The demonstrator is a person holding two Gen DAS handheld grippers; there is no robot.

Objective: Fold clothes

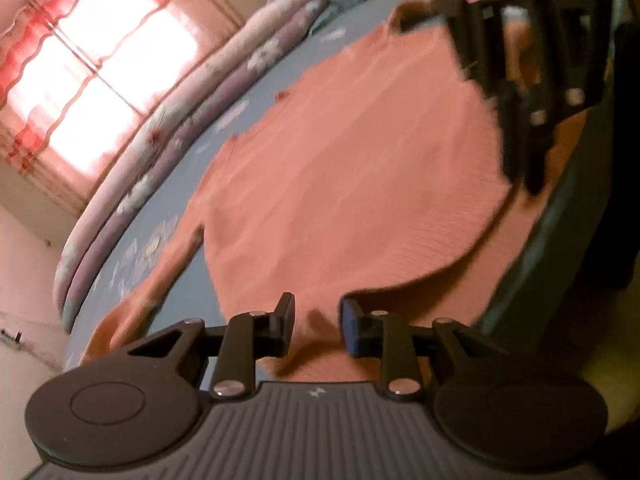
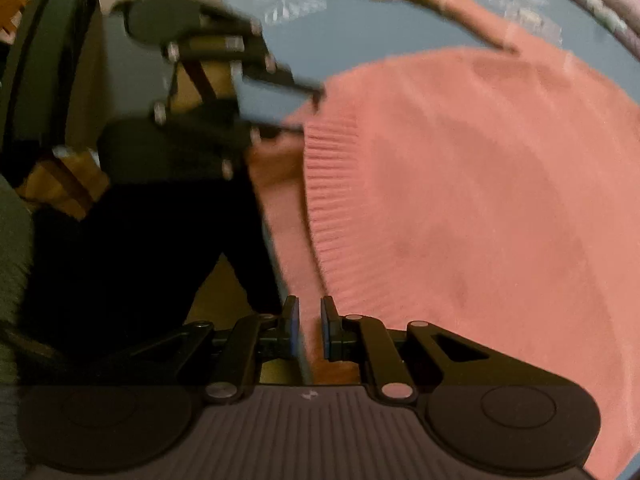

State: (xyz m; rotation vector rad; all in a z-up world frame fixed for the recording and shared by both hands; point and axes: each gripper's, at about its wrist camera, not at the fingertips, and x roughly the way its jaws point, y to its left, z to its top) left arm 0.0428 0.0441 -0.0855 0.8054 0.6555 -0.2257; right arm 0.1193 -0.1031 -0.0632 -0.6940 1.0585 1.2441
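Sweater [image 1: 352, 168] seen as salmon pink, ribbed at hem [image 2: 332, 184]. Bedsheet [image 1: 184, 280] is blue, white floral print. Rolled quilt [image 1: 168, 136] pink-purple, flowered. Curtain [image 1: 36, 40] red-checked. Grippers black.

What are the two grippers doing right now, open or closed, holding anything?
Left gripper: open, holding nothing, over the pink sweater.
Right gripper: slightly open at the sweater's ribbed hem, not clamped.

The right gripper [image 2: 309, 328], jaws slightly apart, sits at the ribbed hem of the pink sweater [image 2: 480, 200], with the left gripper [image 2: 304, 108] upper left.
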